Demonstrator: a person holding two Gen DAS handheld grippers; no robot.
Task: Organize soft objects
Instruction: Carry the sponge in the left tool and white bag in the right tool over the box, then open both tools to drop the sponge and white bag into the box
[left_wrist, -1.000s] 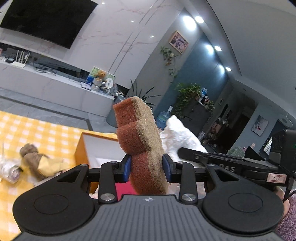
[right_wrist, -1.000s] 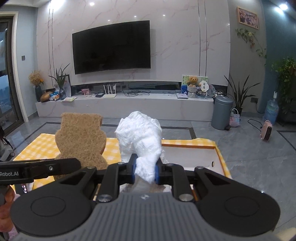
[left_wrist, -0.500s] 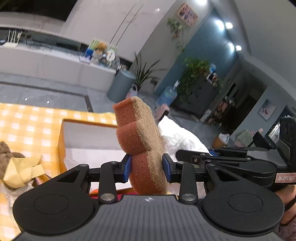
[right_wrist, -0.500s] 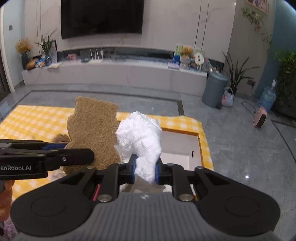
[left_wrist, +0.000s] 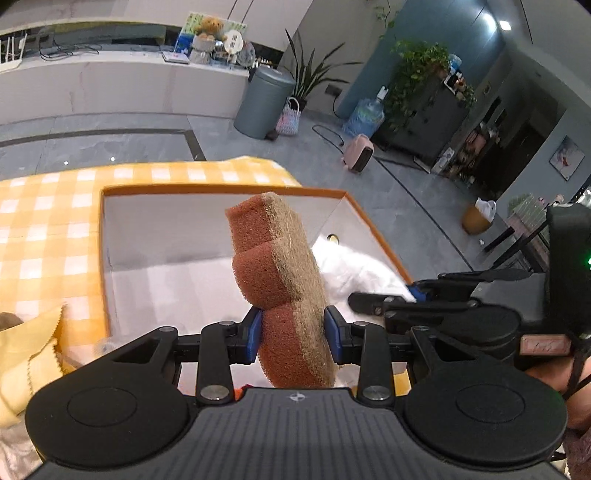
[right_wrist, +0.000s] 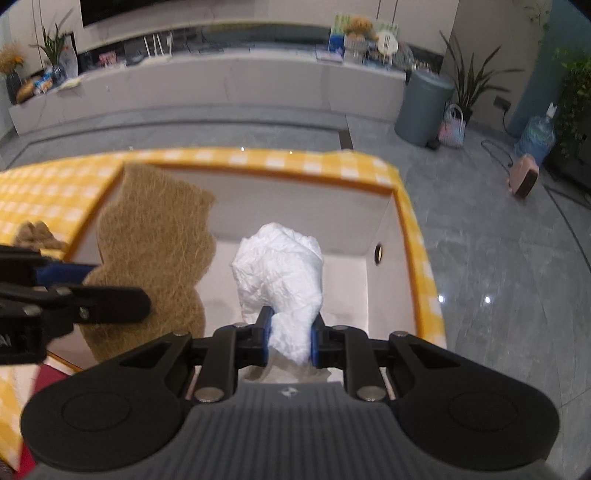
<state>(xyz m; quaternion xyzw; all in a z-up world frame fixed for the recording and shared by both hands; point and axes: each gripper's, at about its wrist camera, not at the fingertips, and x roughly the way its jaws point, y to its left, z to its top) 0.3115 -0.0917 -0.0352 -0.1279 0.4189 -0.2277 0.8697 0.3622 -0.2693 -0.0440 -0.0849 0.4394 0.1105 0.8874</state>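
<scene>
- Two grippers hang over the orange-rimmed box (right_wrist: 400, 206) on the checked bench (left_wrist: 44, 206).
- Left gripper (left_wrist: 293, 334): jaws clamped on a brown sponge (left_wrist: 280, 280), upright above the box.
- Right gripper (right_wrist: 288, 341): jaws clamped on a white crumpled wad (right_wrist: 280, 269), beside the sponge, inside the box's rim.

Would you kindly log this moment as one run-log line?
left tongs: shut on sponge | right tongs: shut on white bundle | both over orange-rimmed box | release: not yet

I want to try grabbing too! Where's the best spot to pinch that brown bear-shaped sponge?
Pinch the sponge low on its bottom lobe, one pad on each flat face, coming from below. It is thin and flat, so the left gripper already clamps it this way and it stands upright.
</scene>
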